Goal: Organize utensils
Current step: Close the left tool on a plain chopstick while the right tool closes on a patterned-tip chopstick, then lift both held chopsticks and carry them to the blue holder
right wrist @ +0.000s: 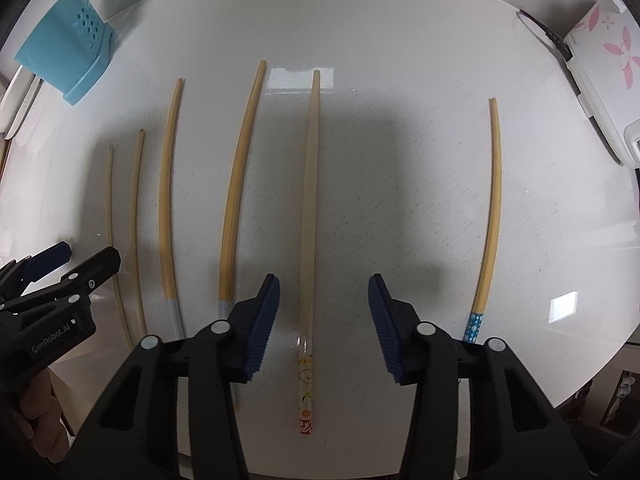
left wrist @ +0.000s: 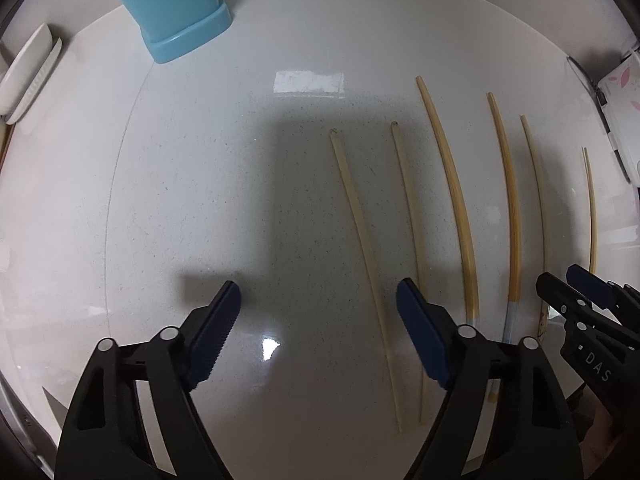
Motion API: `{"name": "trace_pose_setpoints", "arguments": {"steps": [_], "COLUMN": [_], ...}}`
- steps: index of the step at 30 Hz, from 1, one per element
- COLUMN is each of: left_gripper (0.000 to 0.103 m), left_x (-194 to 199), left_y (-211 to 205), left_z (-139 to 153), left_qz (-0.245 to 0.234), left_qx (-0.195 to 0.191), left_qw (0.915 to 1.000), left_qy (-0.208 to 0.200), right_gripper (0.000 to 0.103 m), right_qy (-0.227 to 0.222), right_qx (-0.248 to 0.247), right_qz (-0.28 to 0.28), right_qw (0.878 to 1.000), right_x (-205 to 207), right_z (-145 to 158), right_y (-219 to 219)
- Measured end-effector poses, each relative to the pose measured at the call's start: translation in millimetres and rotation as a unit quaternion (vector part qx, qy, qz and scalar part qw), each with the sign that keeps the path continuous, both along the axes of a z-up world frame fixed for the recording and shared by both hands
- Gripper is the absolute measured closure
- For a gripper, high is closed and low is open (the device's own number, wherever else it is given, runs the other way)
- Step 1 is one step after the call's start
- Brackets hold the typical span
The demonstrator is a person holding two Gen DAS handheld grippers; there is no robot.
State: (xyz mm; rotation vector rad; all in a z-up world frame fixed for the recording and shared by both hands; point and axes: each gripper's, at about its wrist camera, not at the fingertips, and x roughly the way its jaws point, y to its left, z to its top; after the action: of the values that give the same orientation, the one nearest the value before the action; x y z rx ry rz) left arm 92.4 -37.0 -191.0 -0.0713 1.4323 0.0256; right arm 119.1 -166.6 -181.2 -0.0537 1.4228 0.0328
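Right of holder (right wrist: pixel 64 52) | speckled glossy table (right wrist: pixel 400 160) is bearing slim bamboo chopsticks (right wrist: pixel 308 216) | left gripper (left wrist: pixel 318 332), right gripper (right wrist: pixel 324 324) are gaping wide, empty

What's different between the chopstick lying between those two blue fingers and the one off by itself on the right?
The chopstick between the fingers is pale, almost cream; the lone chopstick on the right is a deeper honey yellow. The first has a handle end painted with red, orange and yellow motifs; the lone one ends in a blue band with pale dots. The first lies inside the open right gripper; the other lies outside it. Both lie flat on the white table, tips pointing away.
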Motion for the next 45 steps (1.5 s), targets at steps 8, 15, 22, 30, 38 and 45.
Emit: {"name": "trace_pose_setpoints", "arguments": {"steps": [8, 15, 22, 30, 38, 45], "left_gripper": [0.069, 0.099, 0.100, 0.100, 0.100, 0.100], "left_x": [1.3, 0.2, -4.6, -10.8, -11.6, -10.2], "left_y": [-3.1, 7.3, 13.8, 20.2, 29.9, 32.4], "left_z": [5.9, 7.2, 8.8, 21.4, 29.2, 44.2], "left_qz": [-0.001, -0.001, -0.005, -0.010, -0.015, -0.022], "left_qx": [0.004, -0.021, -0.031, -0.037, -0.038, -0.035], "left_qw": [0.9999, 0.9996, 0.9994, 0.9993, 0.9989, 0.9978], "left_qy": [0.014, 0.022, 0.015, 0.000, -0.021, -0.051], "right_gripper": [0.079, 0.097, 0.097, 0.097, 0.097, 0.097], "right_qy": [0.013, 0.021, 0.020, 0.005, -0.017, -0.047], "right_qx": [0.002, 0.005, 0.010, 0.018, 0.031, 0.044], "right_qz": [0.007, 0.000, -0.003, -0.001, -0.001, 0.001], "right_qw": [1.000, 1.000, 1.000, 1.000, 0.999, 0.998], "right_x": [2.3, 4.3, 5.6, 1.1, 4.3, 14.0], "right_z": [-2.0, -0.4, 0.8, 5.0, 17.3, 34.3], "right_y": [8.5, 14.6, 12.5, 15.6, 23.6, 25.0]}}
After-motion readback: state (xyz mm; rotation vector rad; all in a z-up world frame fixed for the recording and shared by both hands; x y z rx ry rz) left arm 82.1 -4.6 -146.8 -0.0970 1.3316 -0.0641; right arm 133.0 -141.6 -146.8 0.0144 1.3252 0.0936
